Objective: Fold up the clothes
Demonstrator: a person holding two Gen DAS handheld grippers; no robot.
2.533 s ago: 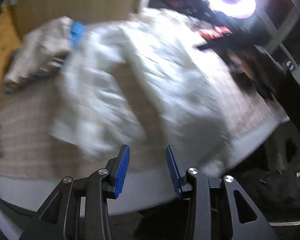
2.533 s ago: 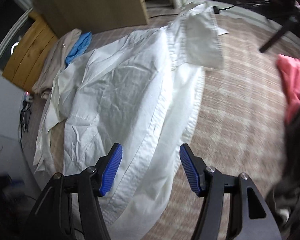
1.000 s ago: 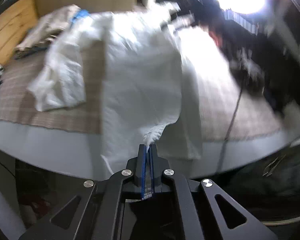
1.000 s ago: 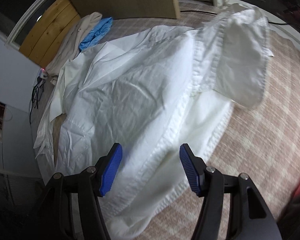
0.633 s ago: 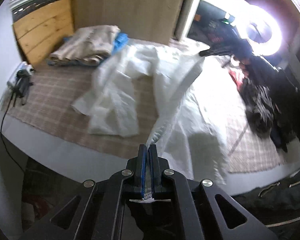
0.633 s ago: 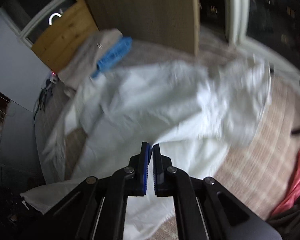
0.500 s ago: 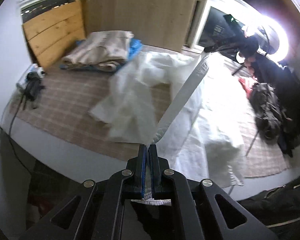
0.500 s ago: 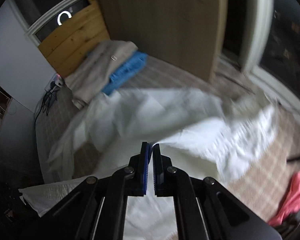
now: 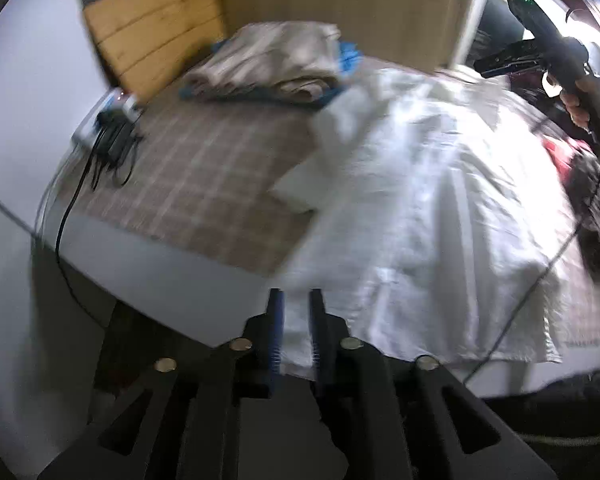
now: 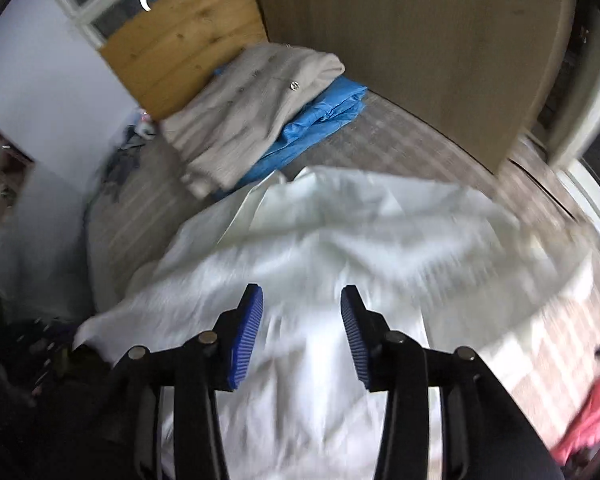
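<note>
Two grippers work over a white shirt (image 9: 420,208) spread across a bed with a brown checked cover (image 9: 204,184). Seen from the left wrist, the left gripper (image 9: 296,320) has its blue-padded fingers (image 9: 277,320) parted only a little, with the shirt's near hem lying in the narrow gap; whether they grip the cloth cannot be told through the blur. Seen from the right wrist, the right gripper (image 10: 302,332) hangs with its fingers wide apart above the shirt (image 10: 340,248), holding nothing. Folded beige clothing (image 10: 252,112) sits atop something blue (image 10: 316,132) at the far end of the bed, beside a wooden board (image 10: 188,40). Black cables (image 9: 112,148) lie at the left edge. Red cloth (image 10: 592,420) shows at lower right.
</note>
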